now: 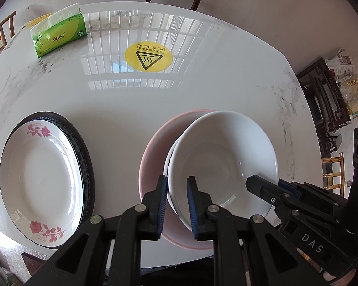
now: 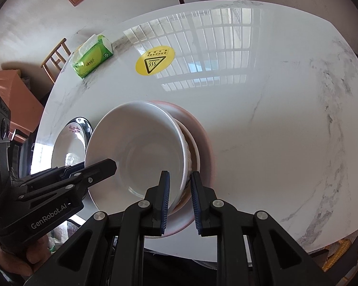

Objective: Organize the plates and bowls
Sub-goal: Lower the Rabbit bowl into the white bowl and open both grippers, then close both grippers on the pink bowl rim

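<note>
A white bowl (image 1: pixel 223 153) sits nested on another white bowl inside a pink bowl (image 1: pixel 155 150) near the table's front edge. My left gripper (image 1: pixel 177 186) straddles the white bowl's left rim, one finger outside and one inside, with a gap to the rim. My right gripper (image 2: pixel 180 182) straddles its right rim (image 2: pixel 182 143) the same way. It also shows in the left wrist view (image 1: pixel 262 186). A rose-patterned white plate (image 1: pixel 39 181) lies on a dark-rimmed plate (image 1: pixel 86 157) at the left.
A green tissue pack (image 1: pixel 59 34) lies at the far left of the white marble table (image 1: pixel 179 90). A yellow heat-warning sticker (image 1: pixel 148 56) marks the middle. Chairs stand around the table; dark furniture (image 1: pixel 327 95) is at the right.
</note>
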Demonstrator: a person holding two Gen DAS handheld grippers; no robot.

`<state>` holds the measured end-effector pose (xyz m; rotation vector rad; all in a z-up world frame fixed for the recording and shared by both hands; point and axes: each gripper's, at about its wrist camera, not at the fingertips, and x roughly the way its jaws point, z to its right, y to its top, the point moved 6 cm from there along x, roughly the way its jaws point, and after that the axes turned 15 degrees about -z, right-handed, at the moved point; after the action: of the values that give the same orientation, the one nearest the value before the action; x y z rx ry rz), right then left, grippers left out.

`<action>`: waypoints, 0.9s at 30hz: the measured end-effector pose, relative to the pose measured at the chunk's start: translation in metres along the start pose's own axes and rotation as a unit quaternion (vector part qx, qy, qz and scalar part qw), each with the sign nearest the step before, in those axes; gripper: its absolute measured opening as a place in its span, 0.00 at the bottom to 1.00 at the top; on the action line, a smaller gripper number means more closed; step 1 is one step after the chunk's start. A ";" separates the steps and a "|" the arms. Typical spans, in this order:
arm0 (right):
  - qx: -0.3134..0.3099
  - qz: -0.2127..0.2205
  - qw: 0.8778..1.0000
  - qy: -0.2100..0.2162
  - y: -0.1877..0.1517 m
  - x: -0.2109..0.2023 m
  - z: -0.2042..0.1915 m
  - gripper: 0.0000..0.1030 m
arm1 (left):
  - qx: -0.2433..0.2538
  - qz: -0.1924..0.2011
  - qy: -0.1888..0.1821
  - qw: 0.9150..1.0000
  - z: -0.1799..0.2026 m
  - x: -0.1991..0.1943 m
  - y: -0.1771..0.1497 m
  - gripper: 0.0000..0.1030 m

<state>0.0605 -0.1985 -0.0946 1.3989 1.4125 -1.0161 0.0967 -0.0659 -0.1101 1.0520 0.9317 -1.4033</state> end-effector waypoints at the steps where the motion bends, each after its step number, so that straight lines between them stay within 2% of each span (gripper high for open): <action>1: 0.000 0.000 1.000 0.001 0.000 0.000 0.000 0.18 | -0.001 0.000 -0.002 1.000 -0.001 0.000 0.000 0.16; 10: 0.001 0.005 1.000 0.000 -0.003 -0.001 0.003 0.21 | 0.000 0.007 -0.021 1.000 -0.005 -0.005 -0.002 0.16; 16: 0.002 0.013 1.000 0.010 -0.003 -0.008 0.004 0.21 | -0.002 0.027 -0.051 0.998 -0.012 -0.023 -0.004 0.17; 22: 0.011 0.031 0.999 0.017 -0.006 -0.026 0.012 0.21 | -0.037 0.037 -0.077 0.996 -0.037 -0.037 -0.008 0.17; 27: 0.032 0.035 0.999 0.014 -0.011 -0.031 0.026 0.21 | -0.062 0.035 -0.085 0.994 -0.051 -0.035 -0.011 0.17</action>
<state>0.0504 -0.2328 -0.0730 1.5032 1.3528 -1.0082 0.0915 -0.0064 -0.0924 0.8507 0.8392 -1.3363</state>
